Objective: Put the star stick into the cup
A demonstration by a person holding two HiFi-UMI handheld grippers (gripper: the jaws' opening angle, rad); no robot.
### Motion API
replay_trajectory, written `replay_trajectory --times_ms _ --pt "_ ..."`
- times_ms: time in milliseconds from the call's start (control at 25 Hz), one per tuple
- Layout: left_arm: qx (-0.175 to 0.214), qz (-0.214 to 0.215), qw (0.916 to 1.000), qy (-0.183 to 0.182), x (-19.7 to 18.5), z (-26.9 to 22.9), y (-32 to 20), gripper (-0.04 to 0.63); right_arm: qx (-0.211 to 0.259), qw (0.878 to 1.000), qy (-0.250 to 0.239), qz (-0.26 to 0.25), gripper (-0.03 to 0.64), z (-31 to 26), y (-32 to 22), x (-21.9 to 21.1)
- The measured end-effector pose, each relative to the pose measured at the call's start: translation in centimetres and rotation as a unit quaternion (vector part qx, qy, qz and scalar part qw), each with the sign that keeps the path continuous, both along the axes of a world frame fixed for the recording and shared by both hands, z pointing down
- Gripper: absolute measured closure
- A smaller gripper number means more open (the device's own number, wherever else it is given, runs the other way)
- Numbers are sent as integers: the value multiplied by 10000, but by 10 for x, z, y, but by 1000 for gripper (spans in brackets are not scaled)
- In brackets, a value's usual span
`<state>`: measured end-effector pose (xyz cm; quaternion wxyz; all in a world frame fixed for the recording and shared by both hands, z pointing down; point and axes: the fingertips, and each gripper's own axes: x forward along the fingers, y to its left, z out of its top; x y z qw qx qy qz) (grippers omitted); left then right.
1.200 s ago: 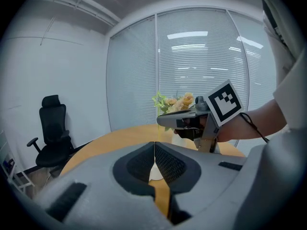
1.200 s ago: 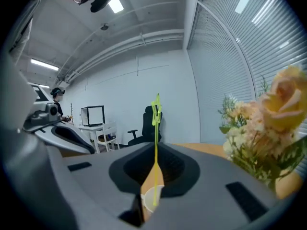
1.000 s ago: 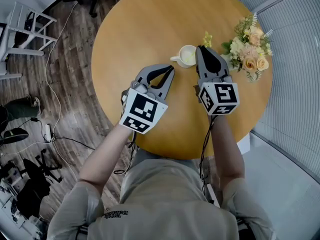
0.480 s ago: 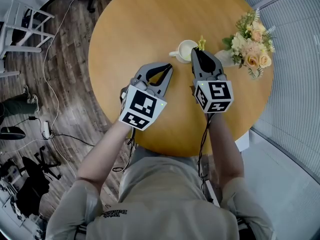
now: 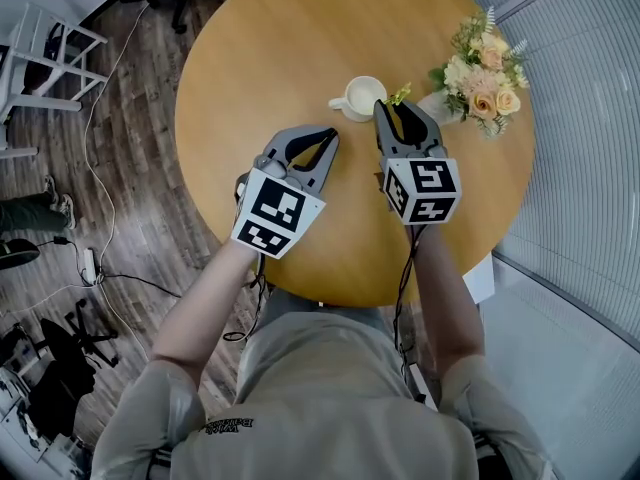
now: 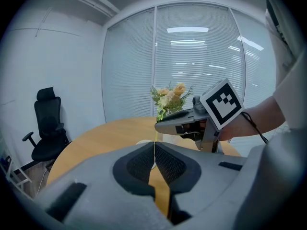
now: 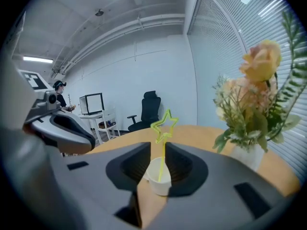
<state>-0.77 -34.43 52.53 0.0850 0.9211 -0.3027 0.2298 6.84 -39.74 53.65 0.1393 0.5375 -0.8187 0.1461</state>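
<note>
A white cup (image 5: 358, 98) stands on the round wooden table (image 5: 280, 58). Just right of it is my right gripper (image 5: 400, 108). Its jaws are opening, with the thin yellow star stick (image 5: 398, 95) upright in the gap between them. In the right gripper view the star stick (image 7: 163, 123) runs down across the cup (image 7: 159, 178); I cannot tell whether its end is inside. My right gripper (image 7: 158, 150) shows a clear gap wider than the stick. My left gripper (image 5: 328, 136) is shut and empty, left of the cup.
A vase of peach and cream flowers (image 5: 478, 73) stands right of the right gripper, near the table's edge. On the wooden floor to the left are white chairs (image 5: 50, 58) and cables. An office chair (image 6: 48, 123) stands beyond the table.
The right gripper's jaws have parted from shut. The star now sits lower, close to the jaw tips. The left gripper keeps its place beside the cup.
</note>
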Motion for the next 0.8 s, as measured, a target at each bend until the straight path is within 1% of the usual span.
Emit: replay_trajectory --times_ms 200,440,600,800 --pt "146 -59 9999 36 -1 -20 9 572 82 9999 72 -22 529 -20 12 1" --pt "263 -131 9996 53 -4 -37 22 572 101 9993 334 -148 452 -36 27 2" --pt "284 -151 9995 72 -3 -44 31 572 -51 9984 477 -312 439 -31 33 0" --pt "280 -174 9994 52 -4 -44 39 572 -388 9947 802 -521 413 -12 35 -2"
